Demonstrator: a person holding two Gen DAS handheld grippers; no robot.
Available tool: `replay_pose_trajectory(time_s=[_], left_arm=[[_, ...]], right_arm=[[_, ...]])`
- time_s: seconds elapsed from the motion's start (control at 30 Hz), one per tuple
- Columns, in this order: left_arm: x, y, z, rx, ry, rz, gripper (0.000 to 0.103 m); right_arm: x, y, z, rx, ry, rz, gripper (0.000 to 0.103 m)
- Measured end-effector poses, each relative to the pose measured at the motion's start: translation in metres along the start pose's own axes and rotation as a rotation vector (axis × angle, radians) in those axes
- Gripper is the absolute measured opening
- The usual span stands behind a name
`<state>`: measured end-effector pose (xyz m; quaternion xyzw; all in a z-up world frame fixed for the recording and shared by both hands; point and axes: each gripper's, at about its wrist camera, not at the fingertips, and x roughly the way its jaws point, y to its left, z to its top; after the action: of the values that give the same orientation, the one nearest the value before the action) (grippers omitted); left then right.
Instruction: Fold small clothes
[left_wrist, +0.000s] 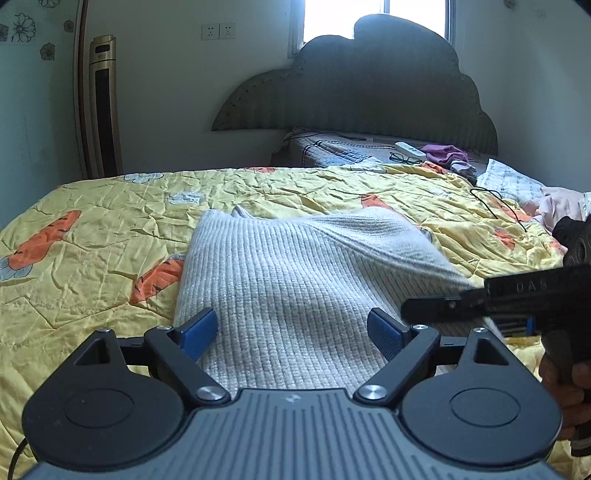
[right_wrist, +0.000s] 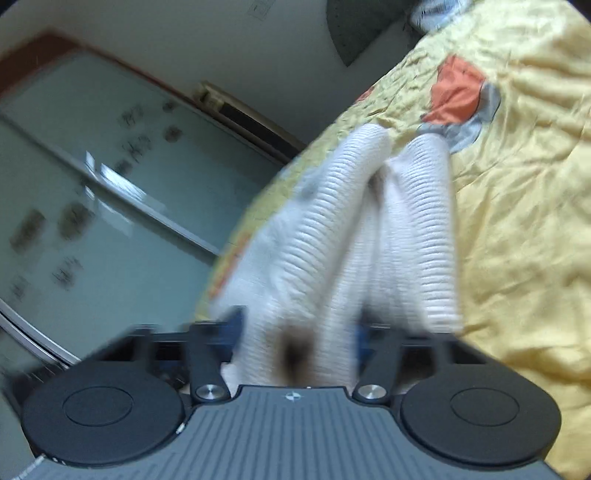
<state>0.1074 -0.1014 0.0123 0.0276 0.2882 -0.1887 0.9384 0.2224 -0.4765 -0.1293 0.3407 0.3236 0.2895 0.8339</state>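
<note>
- White ribbed knit garment (left_wrist: 295, 280) lies on the bed's yellow quilt (left_wrist: 92, 236), partly folded: near part flat, right edge raised
- Right claw (right_wrist: 299, 332) clamped on a bunched fold of the knit; picture blurred
- Left claw (left_wrist: 291, 332) spread wide over the flat near part, gripping nothing
- Judged mid-fold; lifted edge not yet laid, final fold left
- No containers in view
</note>
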Motion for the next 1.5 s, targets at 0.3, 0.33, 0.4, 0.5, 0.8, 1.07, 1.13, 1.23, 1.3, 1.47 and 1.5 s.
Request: replay_pose_trajectory(time_s=[0.3, 0.33, 0.4, 0.5, 0.8, 1.07, 1.13, 1.23, 1.3, 1.47, 1.5], left_arm=[[0.000, -0.010, 0.002, 0.033, 0.001, -0.024, 0.089], [0.002, -0.011, 0.000, 0.040, 0.011, -0.018, 0.089], [0.004, -0.012, -0.004, 0.058, 0.017, -0.004, 0.089], [0.003, -0.018, -0.009, 0.106, 0.010, 0.008, 0.089], [0.005, -0.018, -0.015, 0.117, 0.005, 0.029, 0.096], [0.005, -0.023, -0.021, 0.137, -0.001, 0.050, 0.099], [0.005, -0.022, -0.021, 0.128, 0.001, 0.050, 0.099], [0.003, -0.020, -0.021, 0.122, 0.007, 0.044, 0.099], [0.002, -0.019, -0.022, 0.118, 0.008, 0.044, 0.099], [-0.001, -0.013, -0.021, 0.101, 0.001, 0.036, 0.099], [-0.001, -0.009, -0.019, 0.093, -0.001, 0.036, 0.099]], right_arm=[[-0.052, 0.019, 0.012, -0.122, -0.075, -0.006, 0.027], [-0.051, 0.017, 0.012, -0.128, -0.066, -0.023, 0.027], [-0.047, 0.008, 0.010, -0.114, -0.042, -0.056, 0.027], [-0.041, -0.010, 0.000, -0.059, -0.019, -0.061, 0.026], [-0.050, 0.021, -0.010, -0.183, -0.049, -0.209, 0.045], [-0.053, 0.088, -0.040, -0.553, -0.179, -0.413, 0.056], [-0.038, 0.090, -0.047, -0.609, -0.114, -0.440, 0.056], [-0.021, 0.080, -0.051, -0.617, -0.061, -0.539, 0.057], [-0.025, 0.079, -0.052, -0.595, -0.078, -0.525, 0.057], [-0.033, 0.082, -0.055, -0.600, -0.119, -0.548, 0.085], [-0.033, 0.079, -0.053, -0.591, -0.123, -0.562, 0.092]])
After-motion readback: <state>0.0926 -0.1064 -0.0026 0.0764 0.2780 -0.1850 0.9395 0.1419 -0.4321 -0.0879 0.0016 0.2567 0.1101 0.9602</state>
